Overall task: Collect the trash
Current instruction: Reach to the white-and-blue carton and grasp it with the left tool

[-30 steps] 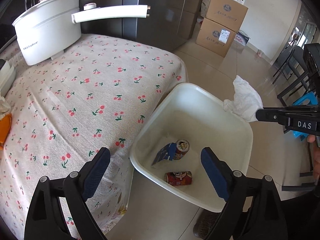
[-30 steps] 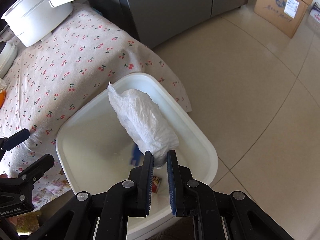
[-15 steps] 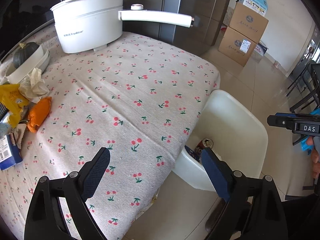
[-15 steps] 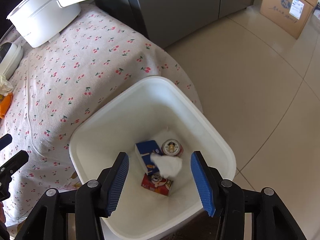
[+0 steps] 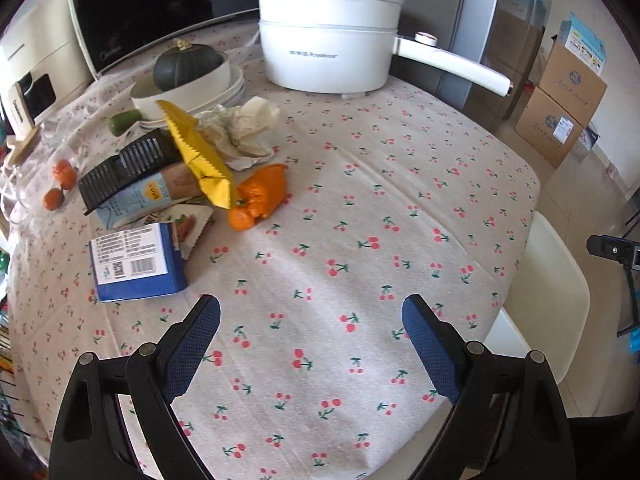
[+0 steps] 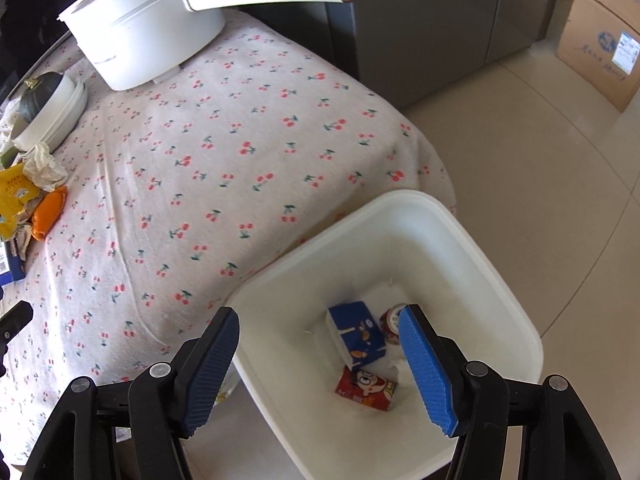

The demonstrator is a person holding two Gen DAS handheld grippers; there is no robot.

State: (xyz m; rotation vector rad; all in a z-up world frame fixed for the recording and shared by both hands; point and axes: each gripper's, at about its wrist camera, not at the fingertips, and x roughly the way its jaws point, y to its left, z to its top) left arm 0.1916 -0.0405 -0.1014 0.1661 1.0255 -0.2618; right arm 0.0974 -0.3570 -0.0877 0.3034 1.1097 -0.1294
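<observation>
My left gripper [image 5: 311, 320] hangs open over the cherry-print tablecloth [image 5: 360, 208], nothing between its pads. Trash lies at the table's left: a blue box [image 5: 136, 264], an orange wrapper [image 5: 260, 194], a yellow packet [image 5: 200, 156], crumpled tissue [image 5: 244, 128] and a black ribbed tray [image 5: 128, 164]. My right gripper [image 6: 320, 332] hovers above the white bin [image 6: 496, 264] beside the table, its jaws still opening and empty. Inside the bin lie a blue carton [image 6: 356, 332], a red box [image 6: 366, 388], a can [image 6: 390, 322] and white tissue [image 6: 400, 368].
A white electric pot [image 5: 328, 56] with a long handle stands at the table's back. A bowl with a dark squash [image 5: 188, 68] sits beside it. Cardboard boxes [image 5: 560, 112] stand on the tiled floor at the right. The bin's rim [image 5: 560, 280] shows at the table's right edge.
My right gripper opened and dropped the white tissue into the bin. My left gripper swung left from over the bin to over the table, bringing the trash pile into view.
</observation>
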